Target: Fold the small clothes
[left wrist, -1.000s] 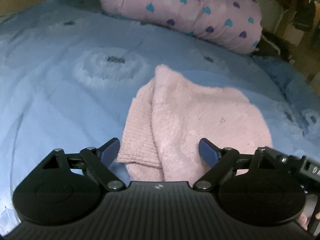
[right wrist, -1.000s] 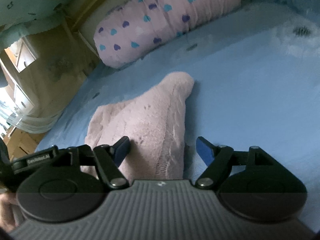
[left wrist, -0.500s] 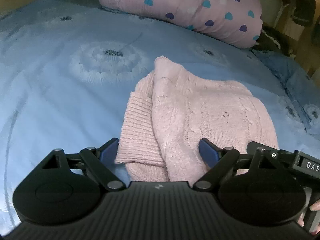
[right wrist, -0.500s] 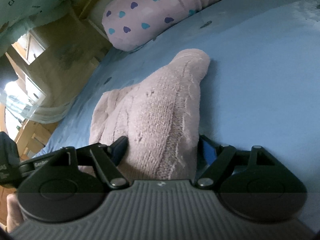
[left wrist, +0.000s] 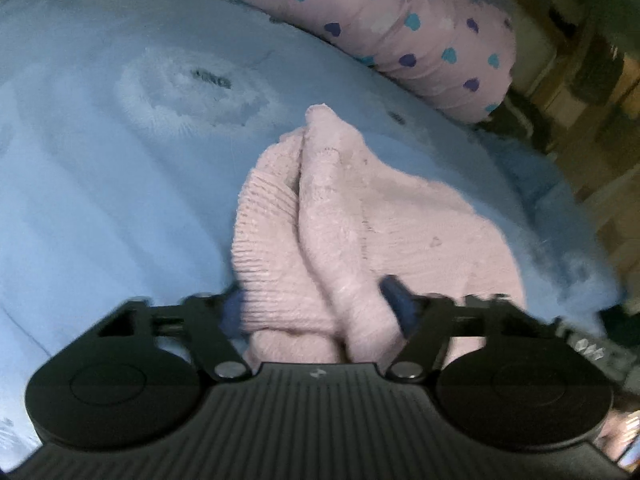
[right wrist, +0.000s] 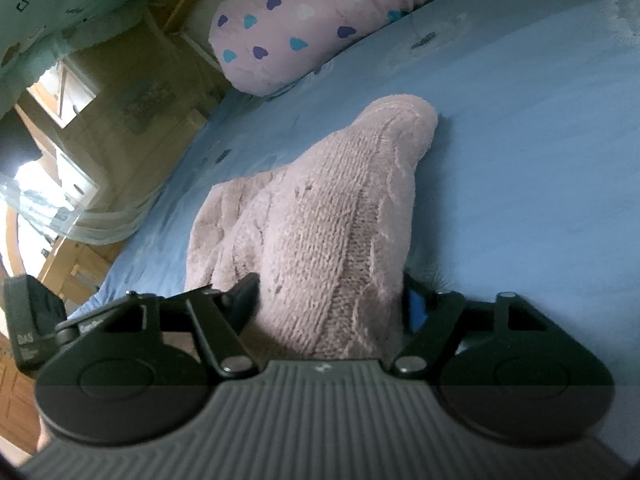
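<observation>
Both claws straddle a pink knitted garment [left wrist: 360,232] lying folded on a blue bedsheet [left wrist: 100,200]. Left gripper [left wrist: 316,300] and right gripper [right wrist: 332,292] each have jaws spread wide, fingers pressing the knit's sides, neither clamped shut. Behind lies a heart-print pillow [left wrist: 380,20].

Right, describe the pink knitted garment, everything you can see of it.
The pink knitted garment is a soft, fuzzy cable-knit piece with a ribbed cuff or hem at its left side. It lies bunched and partly folded on the blue bedsheet, tapering to a rounded end toward the heart-print pillow without touching it. The left gripper and right gripper each straddle its near edge, fingers against the knit; a firm pinch cannot be confirmed.
</observation>
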### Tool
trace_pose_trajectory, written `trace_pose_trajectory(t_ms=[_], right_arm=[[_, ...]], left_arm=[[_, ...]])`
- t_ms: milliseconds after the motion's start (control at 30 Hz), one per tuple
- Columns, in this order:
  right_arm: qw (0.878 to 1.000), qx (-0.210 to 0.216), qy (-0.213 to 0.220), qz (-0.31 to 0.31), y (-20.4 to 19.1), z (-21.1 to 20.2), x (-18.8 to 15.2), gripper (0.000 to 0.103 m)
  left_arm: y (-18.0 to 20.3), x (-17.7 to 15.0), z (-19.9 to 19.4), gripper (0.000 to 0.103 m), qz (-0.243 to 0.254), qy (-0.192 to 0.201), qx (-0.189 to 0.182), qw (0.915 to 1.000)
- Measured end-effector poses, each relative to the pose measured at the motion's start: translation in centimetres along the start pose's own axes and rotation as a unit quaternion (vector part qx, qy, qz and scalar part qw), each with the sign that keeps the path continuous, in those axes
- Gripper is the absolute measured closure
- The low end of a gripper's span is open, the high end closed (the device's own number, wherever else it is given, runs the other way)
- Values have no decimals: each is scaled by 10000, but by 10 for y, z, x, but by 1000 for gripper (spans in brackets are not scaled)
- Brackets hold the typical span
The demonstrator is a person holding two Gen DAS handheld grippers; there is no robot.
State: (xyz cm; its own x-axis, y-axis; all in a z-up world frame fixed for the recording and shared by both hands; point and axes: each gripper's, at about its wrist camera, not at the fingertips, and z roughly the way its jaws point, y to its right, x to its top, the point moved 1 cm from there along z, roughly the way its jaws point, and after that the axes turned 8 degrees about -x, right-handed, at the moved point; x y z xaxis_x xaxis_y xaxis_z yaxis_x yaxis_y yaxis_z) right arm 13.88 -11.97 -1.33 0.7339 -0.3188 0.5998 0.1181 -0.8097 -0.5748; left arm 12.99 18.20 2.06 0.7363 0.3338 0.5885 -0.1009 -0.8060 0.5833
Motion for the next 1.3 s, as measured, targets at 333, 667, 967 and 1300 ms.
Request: trace_pose_trajectory(t_ms=[333, 667, 967, 1300], right_arm=[[9998, -122, 169, -81, -31, -24, 11, 57], [9982, -293, 394, -331, -35, -109, 9, 57], [9970, -460, 455, -433, -2, -201, -31, 57], [9880, -1493, 241, -312, 50, -186, -83, 35]], left_arm=[[5, 3, -19, 53, -379, 29, -563, 9977], [81, -39, -34, 54, 6, -441, -1130, 9926], [134, -116, -64, 54, 560, -640, -1064, 9907], [157, -163, -67, 41, 1579, -472, 151, 9862]])
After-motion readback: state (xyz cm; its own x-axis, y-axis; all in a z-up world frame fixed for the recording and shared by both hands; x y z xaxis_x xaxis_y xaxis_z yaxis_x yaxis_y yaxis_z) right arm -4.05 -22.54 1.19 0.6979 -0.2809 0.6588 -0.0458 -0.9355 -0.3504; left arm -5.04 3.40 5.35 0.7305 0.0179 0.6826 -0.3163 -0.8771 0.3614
